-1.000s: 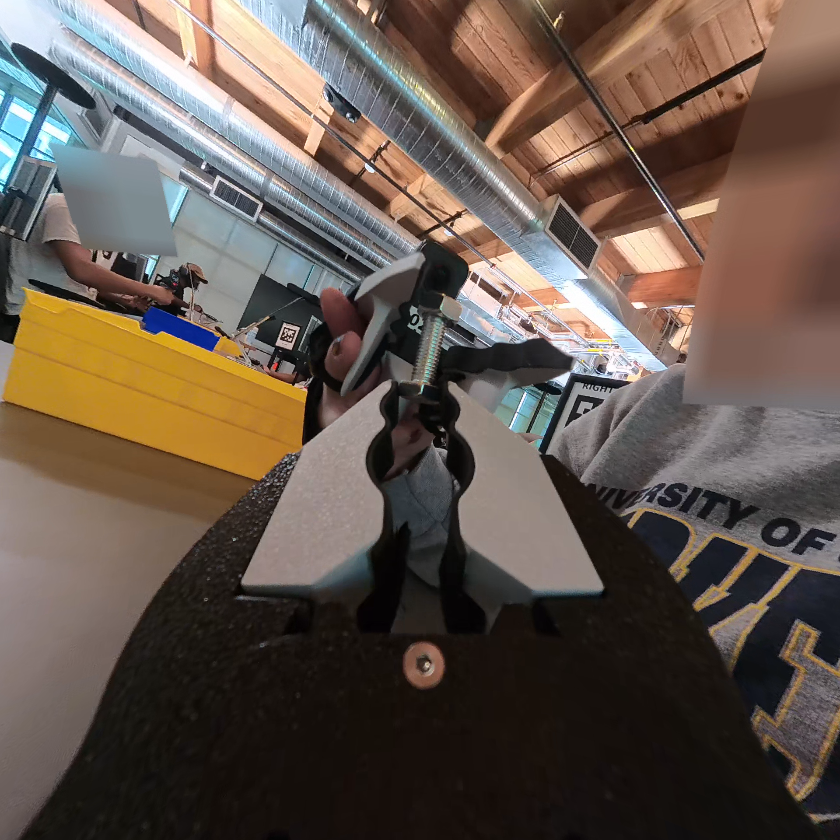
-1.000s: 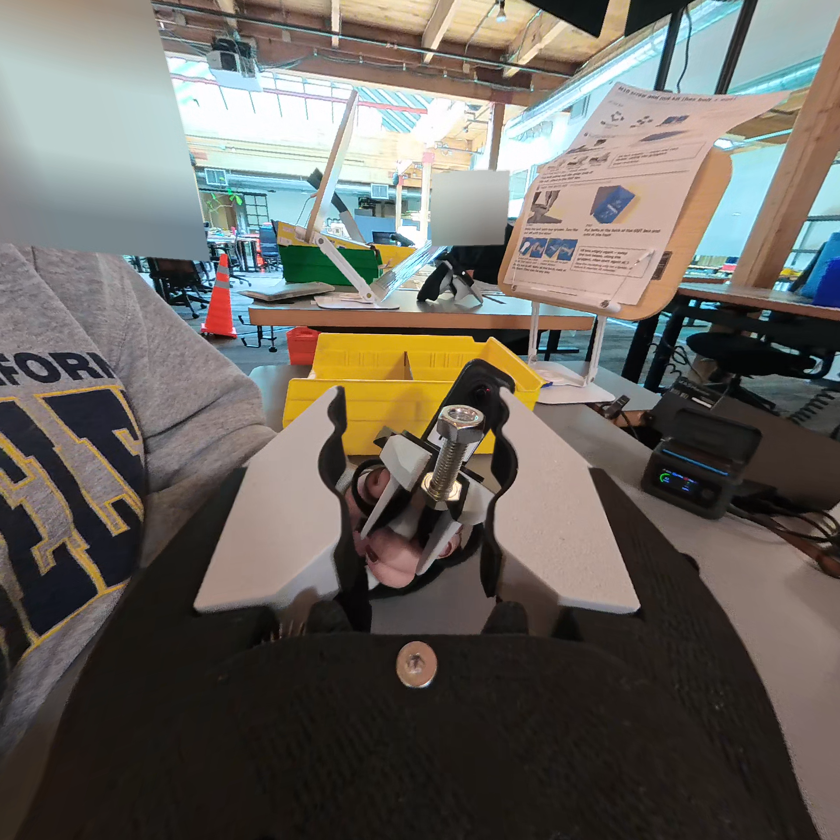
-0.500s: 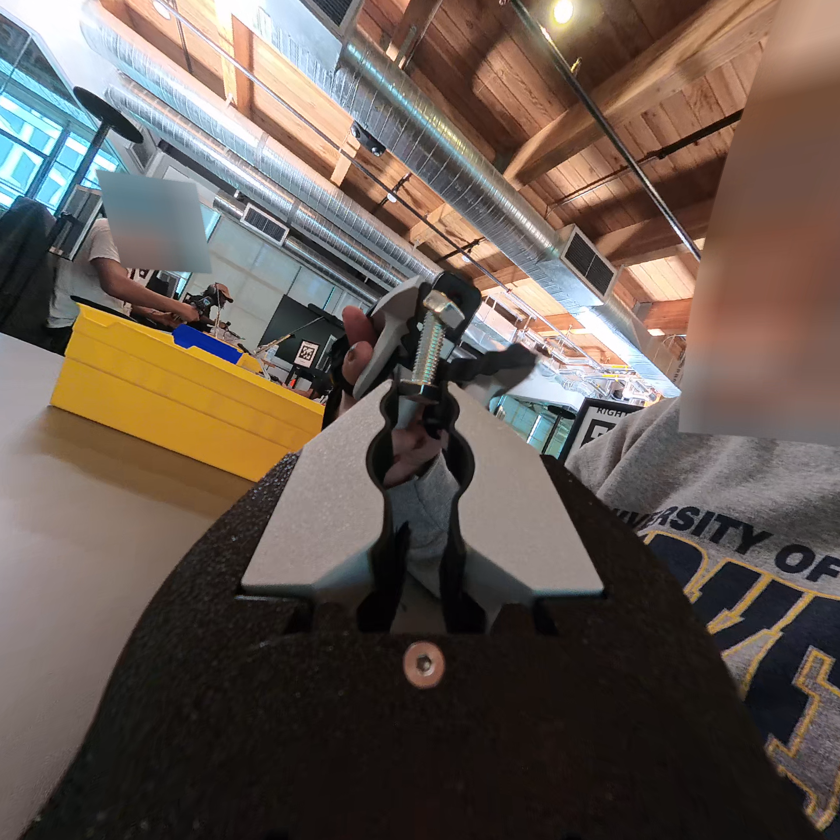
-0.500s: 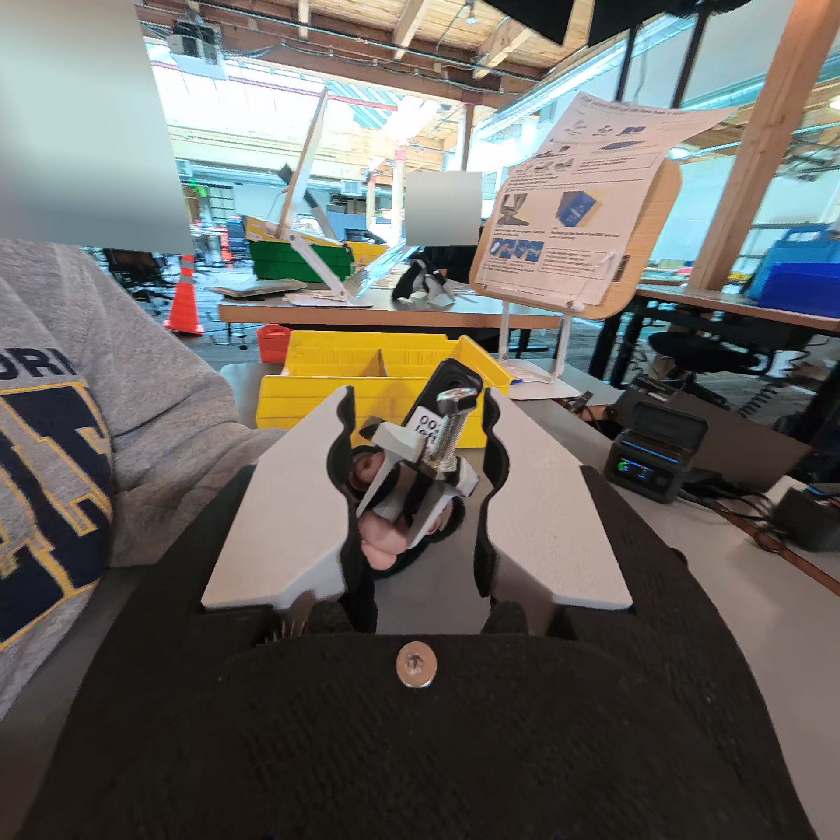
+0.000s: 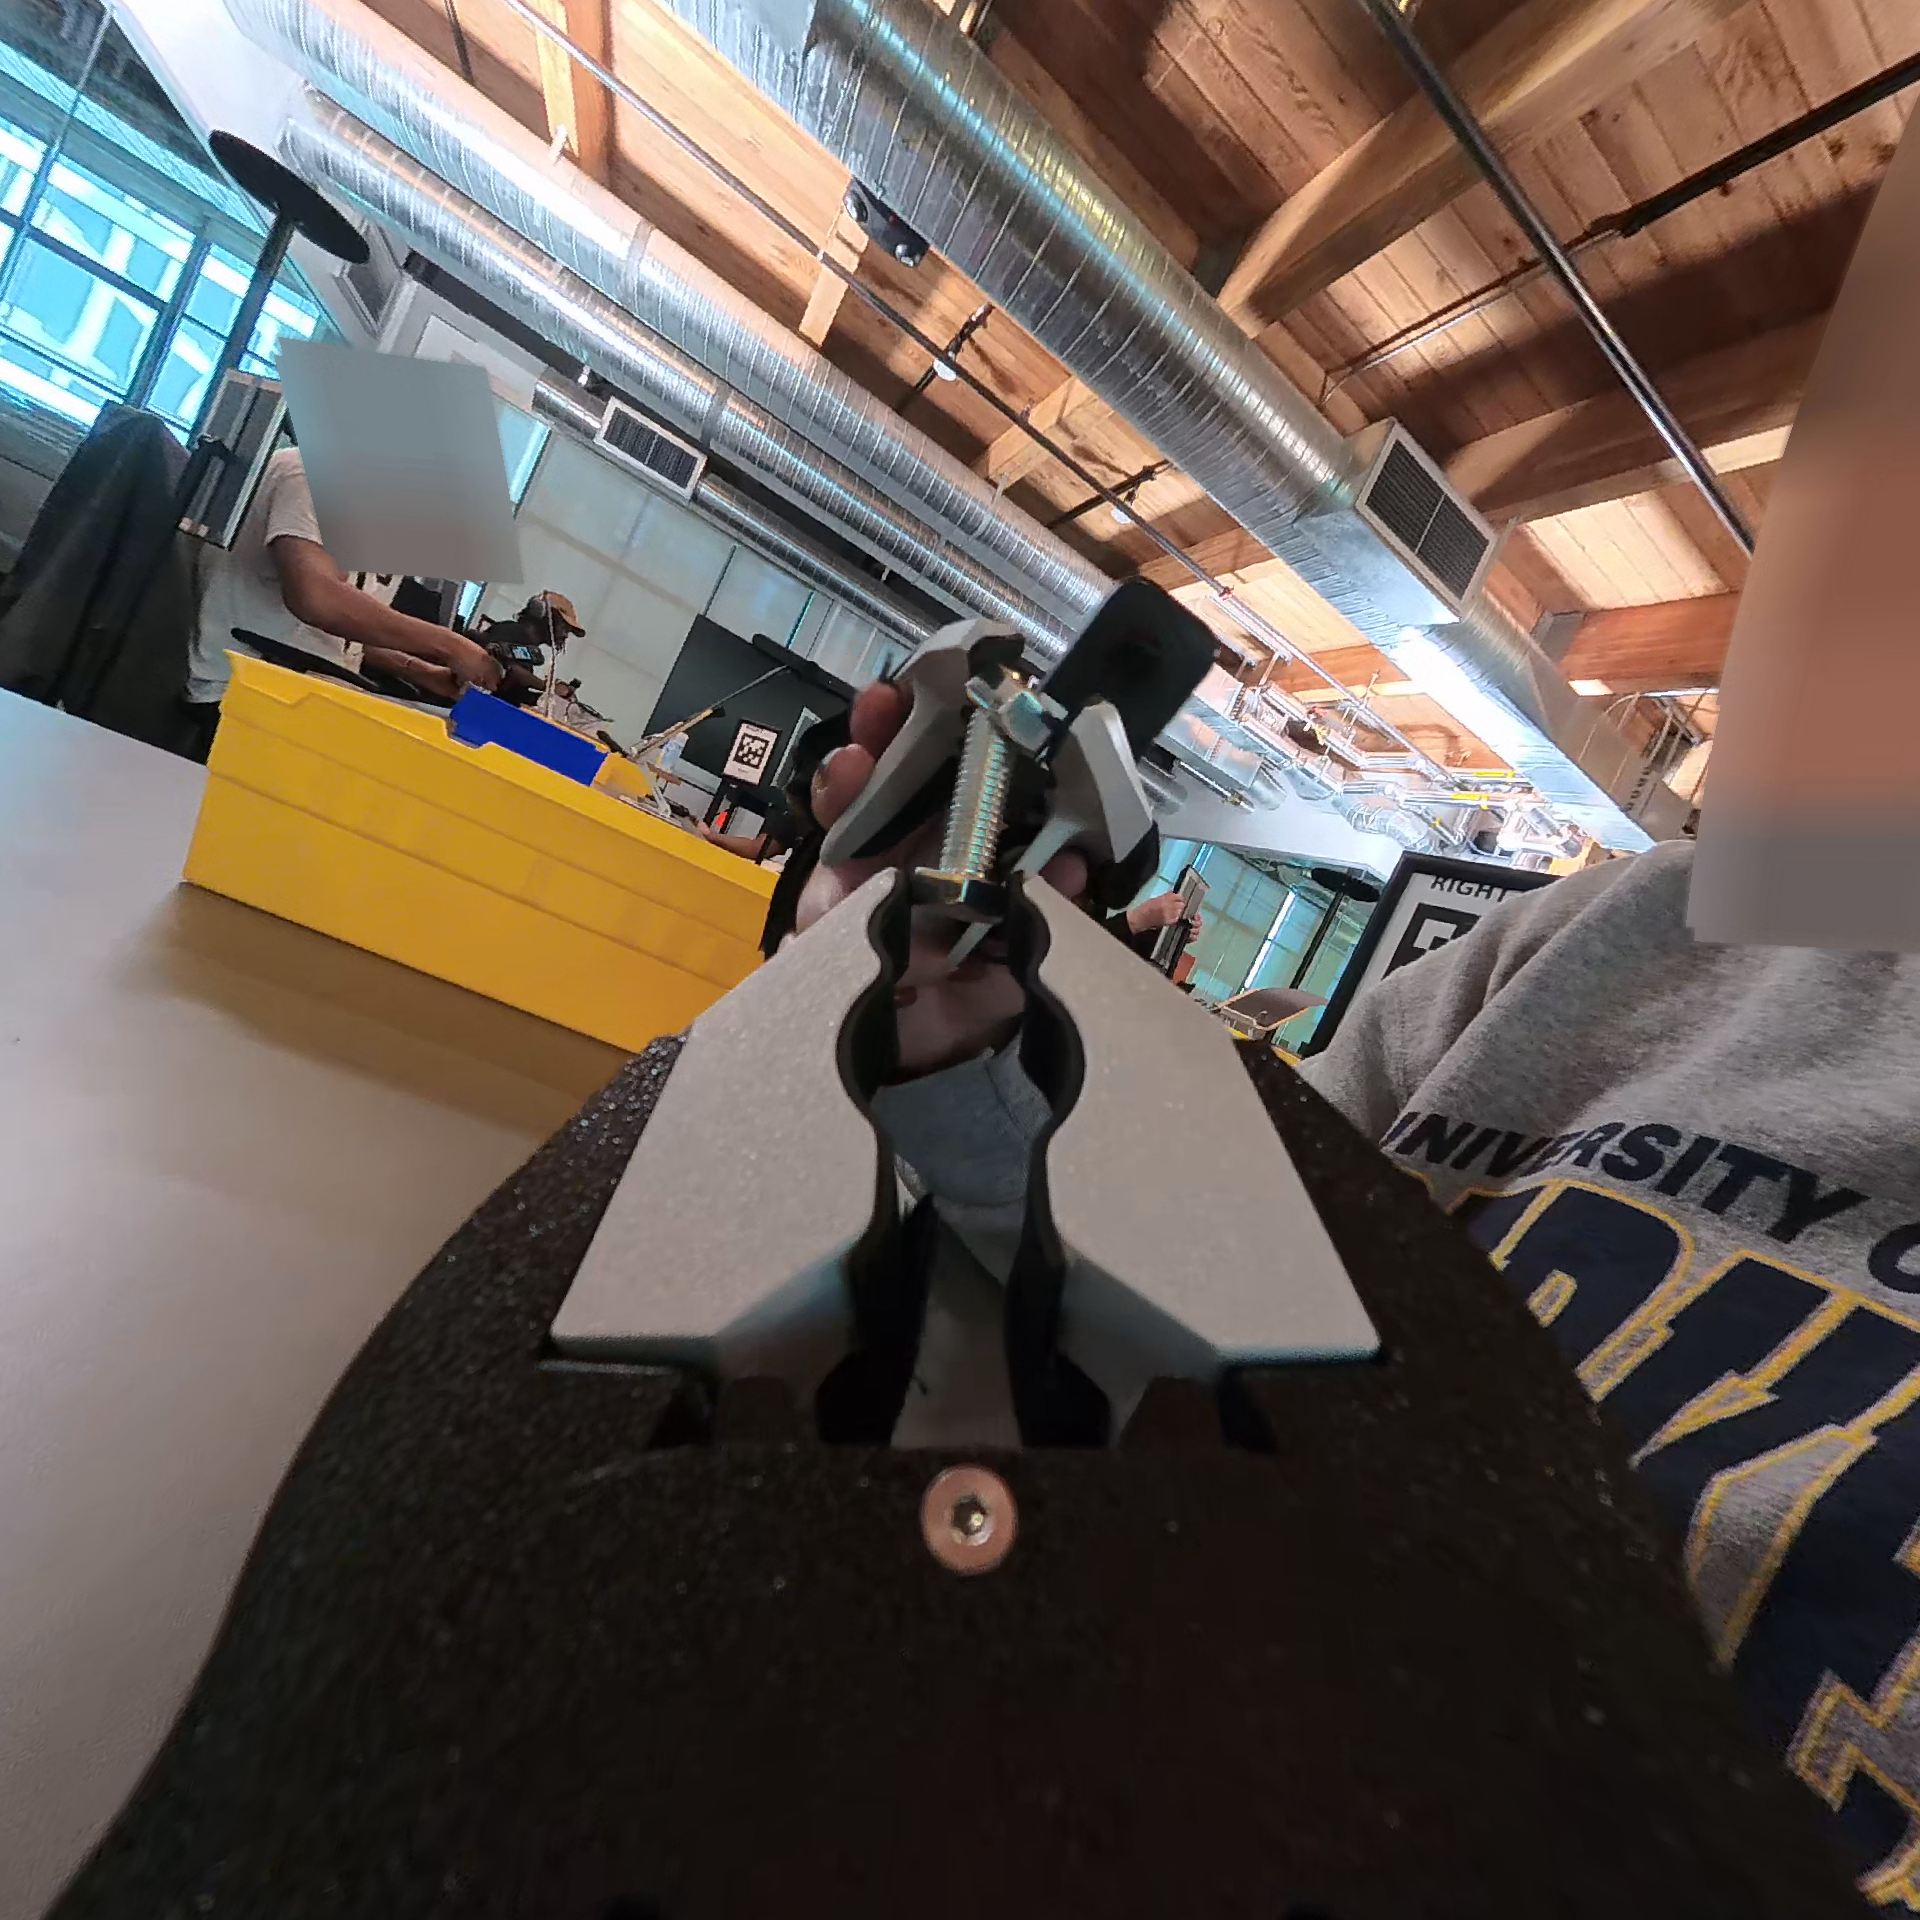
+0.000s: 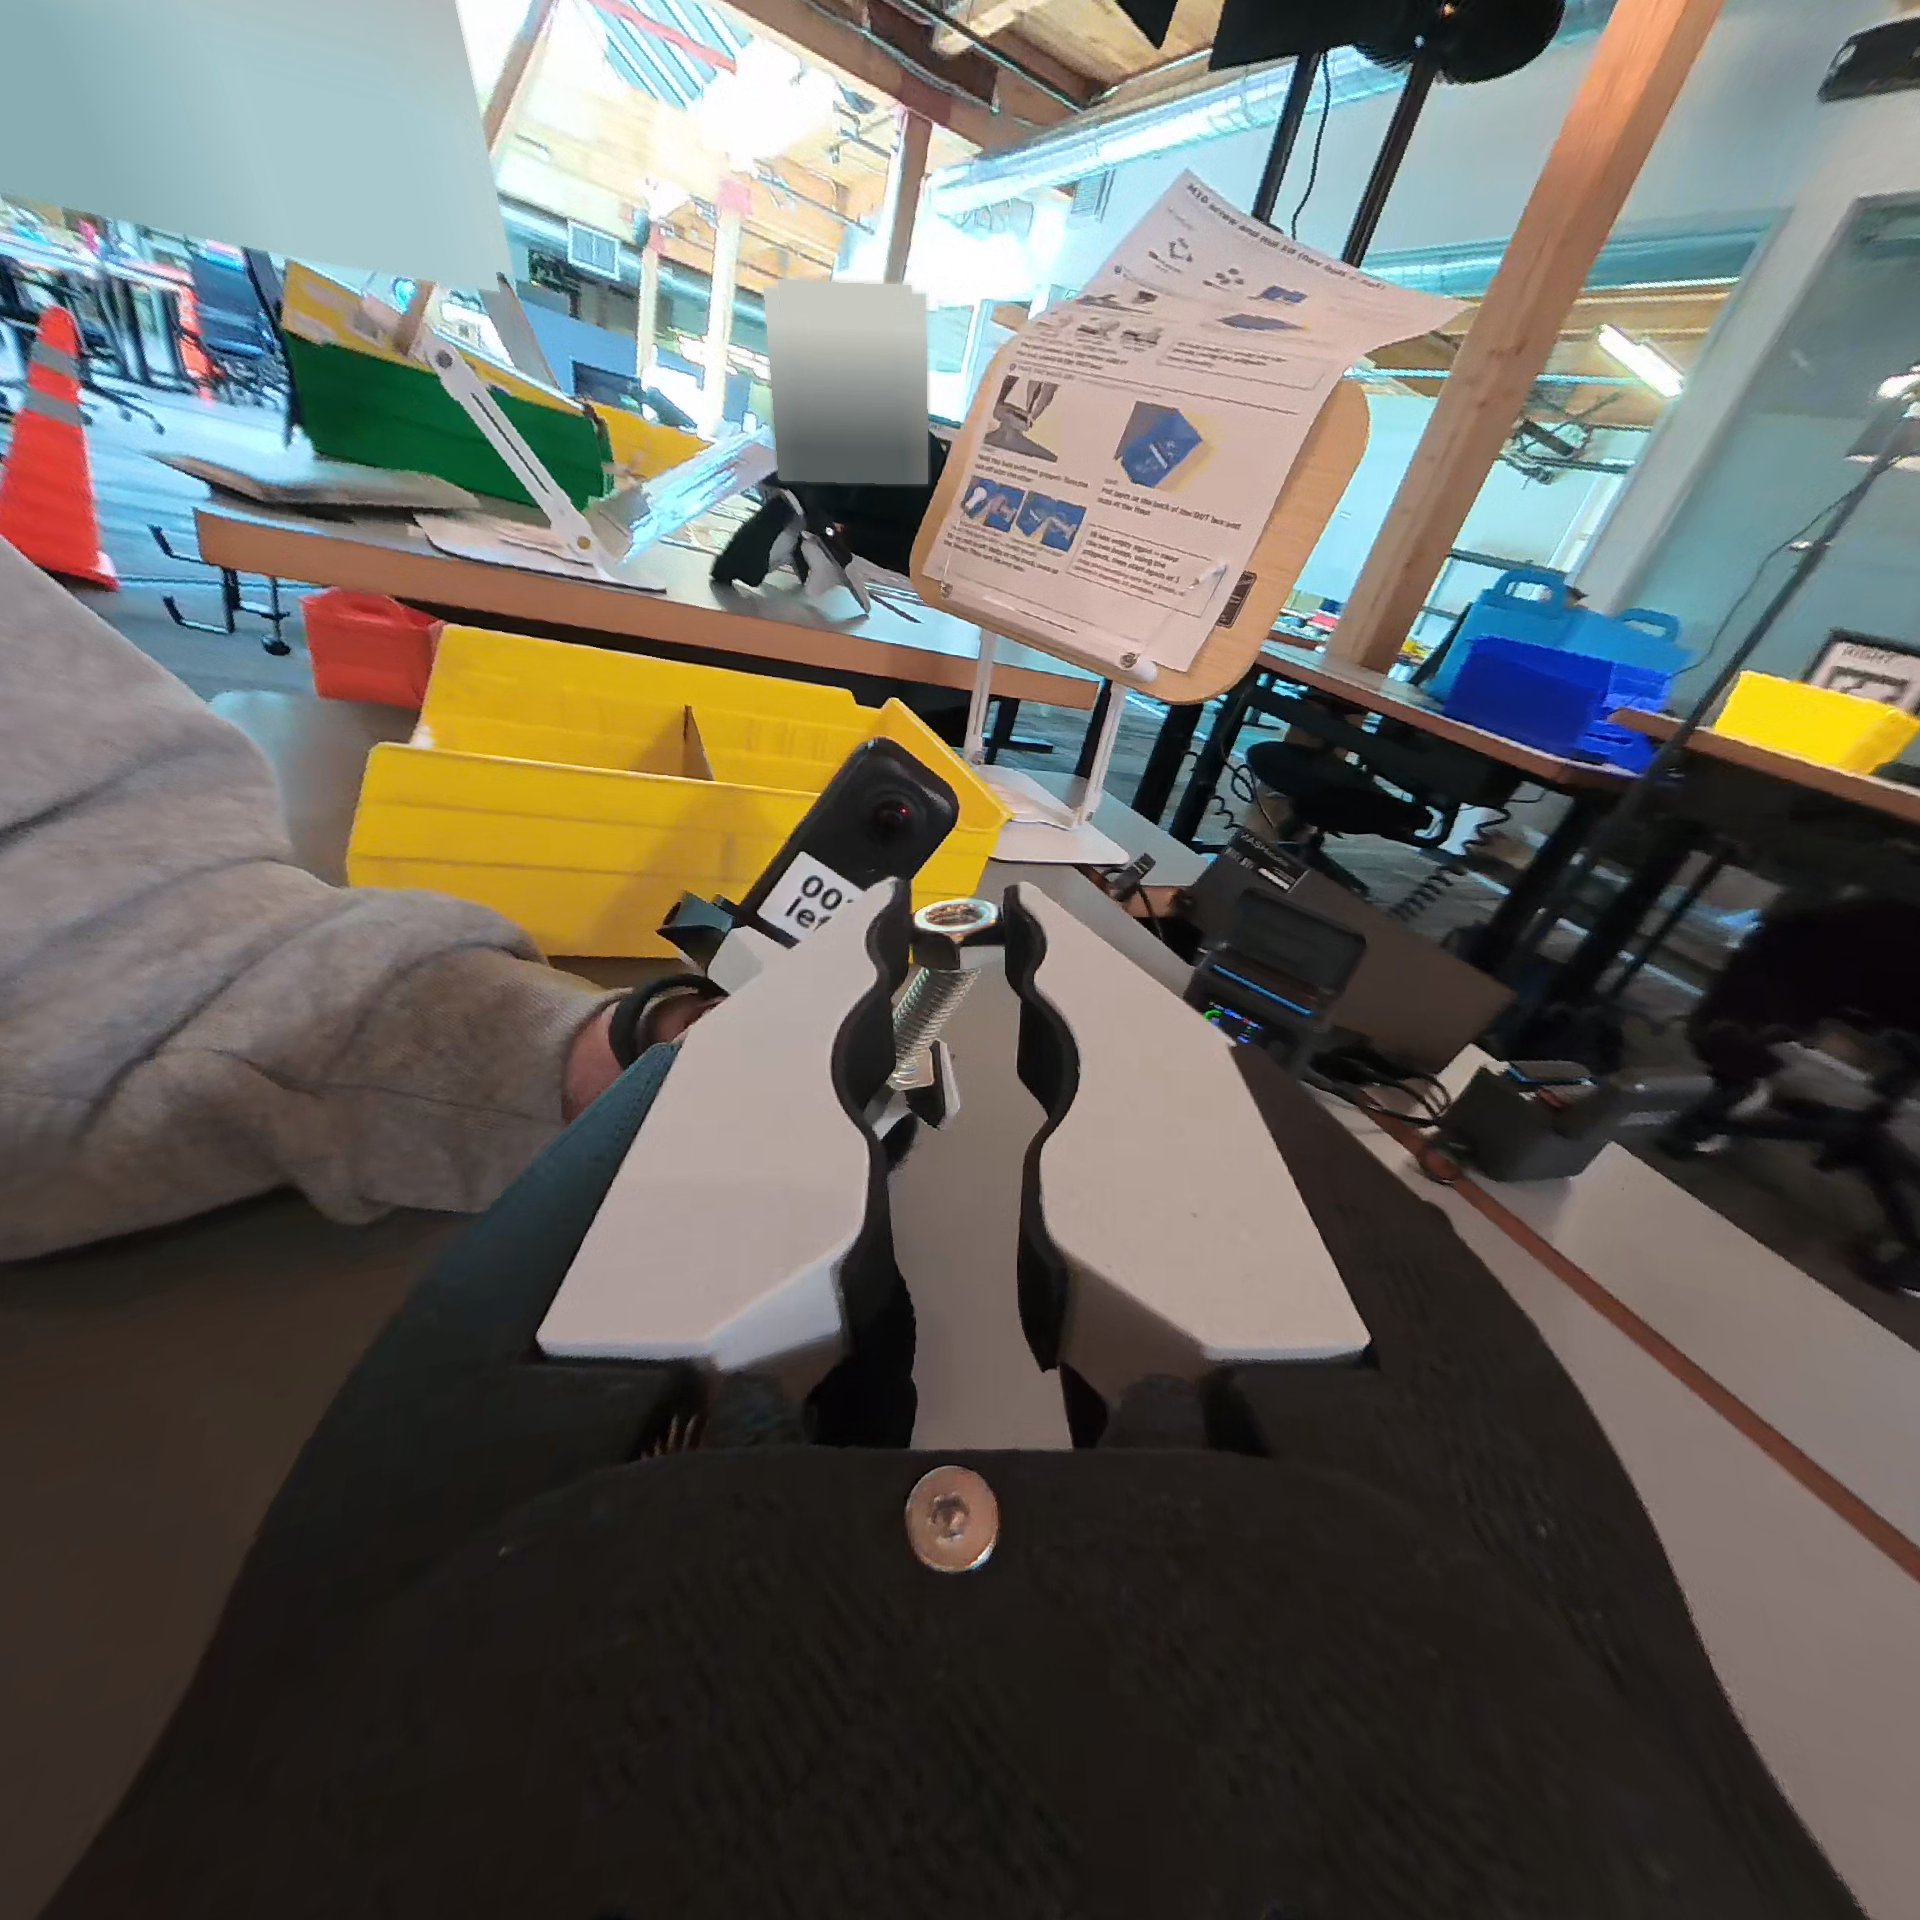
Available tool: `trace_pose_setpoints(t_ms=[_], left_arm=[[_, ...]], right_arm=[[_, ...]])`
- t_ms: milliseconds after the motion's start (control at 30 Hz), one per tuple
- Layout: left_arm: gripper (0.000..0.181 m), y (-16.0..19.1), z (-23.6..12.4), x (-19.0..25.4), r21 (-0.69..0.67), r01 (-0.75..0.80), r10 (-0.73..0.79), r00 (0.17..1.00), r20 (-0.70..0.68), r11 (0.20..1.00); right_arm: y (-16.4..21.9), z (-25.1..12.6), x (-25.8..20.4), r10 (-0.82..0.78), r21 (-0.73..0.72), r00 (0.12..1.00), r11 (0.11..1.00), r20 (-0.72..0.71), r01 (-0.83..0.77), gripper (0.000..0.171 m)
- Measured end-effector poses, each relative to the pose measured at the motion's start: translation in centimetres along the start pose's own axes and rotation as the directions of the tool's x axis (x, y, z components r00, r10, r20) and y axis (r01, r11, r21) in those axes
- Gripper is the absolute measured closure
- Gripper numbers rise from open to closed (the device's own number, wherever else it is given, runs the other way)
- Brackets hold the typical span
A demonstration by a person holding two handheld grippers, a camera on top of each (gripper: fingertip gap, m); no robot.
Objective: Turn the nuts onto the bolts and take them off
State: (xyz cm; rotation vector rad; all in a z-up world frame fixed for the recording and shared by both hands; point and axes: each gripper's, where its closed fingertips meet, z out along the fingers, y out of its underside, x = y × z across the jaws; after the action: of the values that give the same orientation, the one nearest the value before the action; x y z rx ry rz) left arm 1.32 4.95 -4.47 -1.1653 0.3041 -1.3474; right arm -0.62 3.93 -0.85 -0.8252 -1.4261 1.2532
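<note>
Workshop, grey desk [image 6: 1714,1403], yellow bin [image 6: 582,831] at 11 o'clock. Left claw [image 5: 958,896] pinches bolt [image 5: 971,800] head; shank points 1 o'clock. Right claw [image 6: 954,925] pinches nut [image 6: 954,923] at bolt's far end.

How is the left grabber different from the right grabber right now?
The left hand-held gripper, grey-fingered on a black body, pinches the lower hex end of the silver threaded bolt. The matching right hand-held gripper pinches its upper hex end. The left one aims up toward the wooden ceiling, while the right one looks roughly level across the tables. Both look alike, and both are shut on that one bolt.
</note>
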Motion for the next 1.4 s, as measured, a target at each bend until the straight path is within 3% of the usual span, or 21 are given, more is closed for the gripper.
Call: trace_pose_setpoints(t_ms=[267,467,633,733,933,1033,1167,1267,1333,1400], left_arm=[[0.166,0.4,0.1,1.1,-0.053,-0.067,0.065,0.997,-0.042,0.996],[0.166,0.5,0.2,1.4,-0.051,-0.056,0.053,0.996,-0.067,0.997],[0.165,0.3,0.1,1.2,-0.035,-0.035,0.033,0.998,-0.061,0.999],[0.166,0.0,-0.1,1.2,-0.014,-0.019,0.019,0.998,-0.062,1.0],[0.166,0.0,-0.1,1.4,-0.011,0.003,-0.004,0.996,-0.085,1.0],[0.166,0.0,-0.1,1.4,-0.011,0.007,-0.008,0.996,-0.086,1.0],[0.166,-0.1,0.0,0.5,-0.002,-0.013,0.013,1.0,-0.025,1.0],[0.166,-0.6,-0.6,-0.8,0.021,-0.034,0.033,0.996,0.081,0.999],[0.166,-0.8,-0.8,-1.6,0.021,-0.054,0.051,0.99,0.128,0.998],[0.166,-1.1,-0.9,-2.5,0.025,-0.093,0.086,0.974,0.208,0.995]], right_arm=[[-0.5,-0.5,-1.0,0.303,0.042,0.928,0.947,0.215,-0.319,0.155],[-0.8,-0.9,-1.3,0.406,0.054,0.858,0.895,0.315,-0.443,0.155],[-0.7,-0.8,-1.1,0.368,0.058,0.888,0.915,0.276,-0.398,0.155],[-0.9,-0.9,-1.2,0.332,0.065,0.905,0.93,0.266,-0.361,0.142],[-0.7,-0.8,-1.1,0.255,0.062,0.942,0.96,0.218,-0.274,0.144],[-0.8,-0.8,-1.2,0.236,0.069,0.948,0.964,0.213,-0.256,0.159],[-0.2,-0.7,-0.5,0.233,0.071,0.957,0.966,0.174,-0.249,0.163],[0.8,-0.2,1.5,0.256,0.157,0.963,0.951,0.079,-0.266,0.151],[1.2,-0.1,1.9,0.305,0.262,0.948,0.911,0.089,-0.317,0.152],[1.6,-0.3,2.9,0.286,0.345,0.958,0.898,0.013,-0.272,0.146]])
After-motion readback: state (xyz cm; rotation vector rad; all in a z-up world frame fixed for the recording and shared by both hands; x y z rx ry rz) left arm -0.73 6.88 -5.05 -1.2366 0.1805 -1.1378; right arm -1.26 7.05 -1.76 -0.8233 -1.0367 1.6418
